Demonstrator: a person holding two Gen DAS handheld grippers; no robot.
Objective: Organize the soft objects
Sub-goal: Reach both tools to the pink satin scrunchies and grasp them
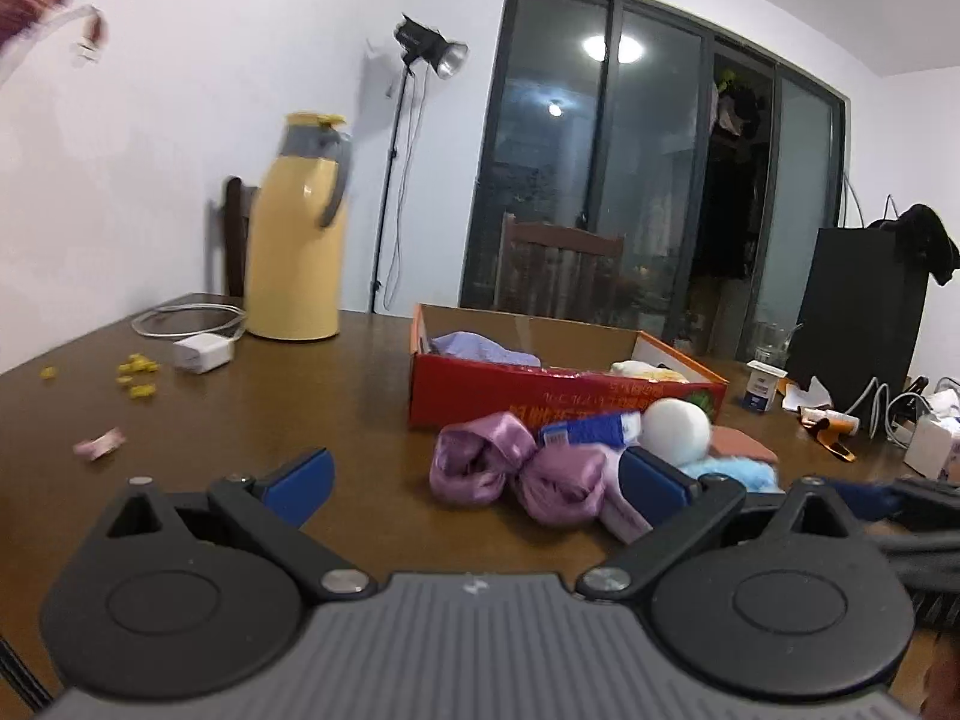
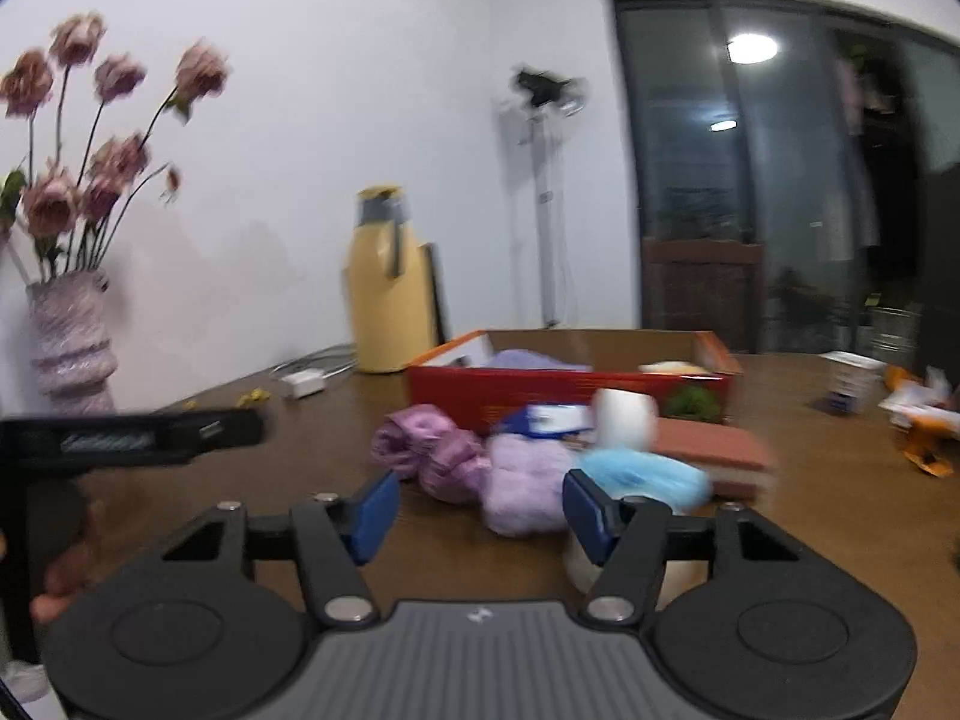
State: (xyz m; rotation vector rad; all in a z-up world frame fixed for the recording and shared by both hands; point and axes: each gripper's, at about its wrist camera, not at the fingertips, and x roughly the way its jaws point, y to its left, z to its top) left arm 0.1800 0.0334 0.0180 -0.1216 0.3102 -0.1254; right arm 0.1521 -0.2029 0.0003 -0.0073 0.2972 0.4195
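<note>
Ahead of both grippers lies the soft pile; the pale lilac bundle (image 2: 519,483) sits just beyond the right gripper (image 2: 480,513), nearer it, jaws apart and empty; the left gripper (image 1: 480,483) gapes too.

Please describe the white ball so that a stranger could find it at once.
Find the red box on the brown table. In the soft pile before its front wall sits the white ball. It is the pile's only round, plain white thing.
</note>
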